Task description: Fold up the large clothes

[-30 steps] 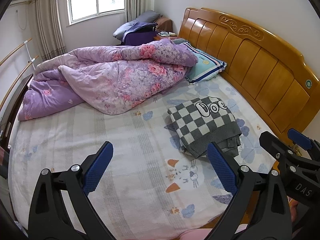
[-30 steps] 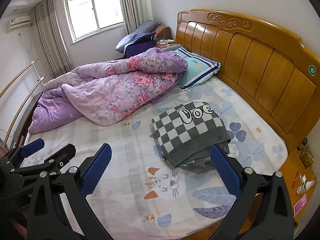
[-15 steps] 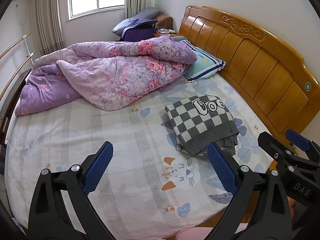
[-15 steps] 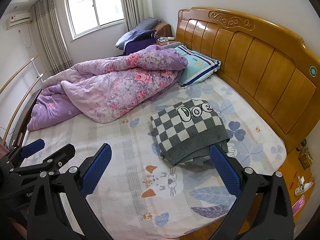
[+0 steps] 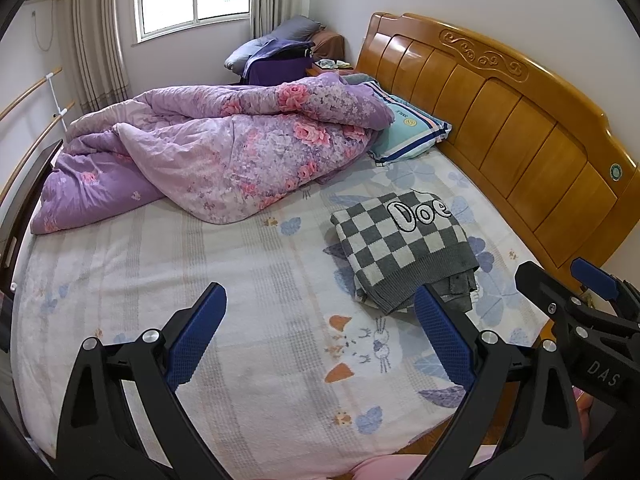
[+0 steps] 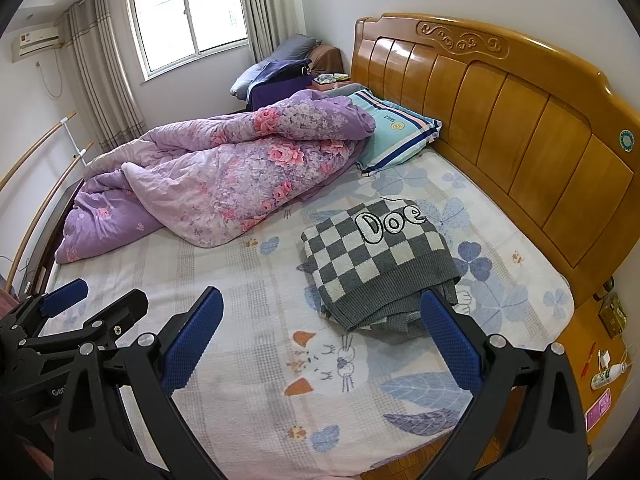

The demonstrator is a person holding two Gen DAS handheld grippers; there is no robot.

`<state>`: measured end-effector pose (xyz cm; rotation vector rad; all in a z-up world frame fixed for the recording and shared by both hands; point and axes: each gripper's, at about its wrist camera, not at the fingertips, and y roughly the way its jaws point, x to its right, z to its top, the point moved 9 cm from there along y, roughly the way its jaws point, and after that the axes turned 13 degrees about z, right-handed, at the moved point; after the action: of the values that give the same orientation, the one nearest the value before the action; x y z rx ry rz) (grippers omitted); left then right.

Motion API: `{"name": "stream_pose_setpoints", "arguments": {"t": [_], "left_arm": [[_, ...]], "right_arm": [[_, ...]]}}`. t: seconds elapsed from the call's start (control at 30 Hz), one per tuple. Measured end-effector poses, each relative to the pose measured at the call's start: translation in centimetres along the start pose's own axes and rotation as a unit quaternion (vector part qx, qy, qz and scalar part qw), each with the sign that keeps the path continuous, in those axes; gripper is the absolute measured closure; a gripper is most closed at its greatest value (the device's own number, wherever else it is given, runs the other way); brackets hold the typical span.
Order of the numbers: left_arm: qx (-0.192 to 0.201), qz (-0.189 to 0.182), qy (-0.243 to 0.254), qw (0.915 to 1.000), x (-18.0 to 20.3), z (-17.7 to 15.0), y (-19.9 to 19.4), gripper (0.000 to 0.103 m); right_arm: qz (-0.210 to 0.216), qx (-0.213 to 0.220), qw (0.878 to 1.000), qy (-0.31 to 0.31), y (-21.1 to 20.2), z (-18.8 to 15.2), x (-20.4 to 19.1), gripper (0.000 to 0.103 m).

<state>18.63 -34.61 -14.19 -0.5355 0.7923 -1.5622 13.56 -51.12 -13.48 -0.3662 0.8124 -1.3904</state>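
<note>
A grey-and-white checkered sweater [image 5: 400,248] [image 6: 372,264] lettered "Doe" lies folded on the bed near the headboard, on top of other folded grey clothing. My left gripper [image 5: 320,332] hangs open above the near part of the bed, holding nothing, short of the sweater. My right gripper [image 6: 320,336] is also open and holds nothing, its right finger just in front of the sweater's near edge. Each gripper shows at the side of the other's view.
A crumpled purple floral quilt [image 5: 224,156] covers the far half of the bed. A striped pillow [image 5: 408,136] leans by the wooden headboard [image 5: 520,120]. The patterned sheet [image 5: 200,264] lies flat. A bedside stand [image 6: 600,352] holds small items at the right.
Both grippers have drawn back and risen a little, so the bed and sweater look slightly farther. Both stay open; the sweater has not moved.
</note>
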Motion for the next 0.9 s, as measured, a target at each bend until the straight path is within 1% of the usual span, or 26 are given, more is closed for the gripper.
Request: {"name": "stream_pose_setpoints", "arguments": {"t": [0.9], "left_arm": [[0.0, 0.002, 0.001, 1.0, -0.09, -0.01, -0.12, 0.008]], "right_arm": [[0.0, -0.002, 1.0, 0.001, -0.11, -0.12, 0.27, 0.008]]}}
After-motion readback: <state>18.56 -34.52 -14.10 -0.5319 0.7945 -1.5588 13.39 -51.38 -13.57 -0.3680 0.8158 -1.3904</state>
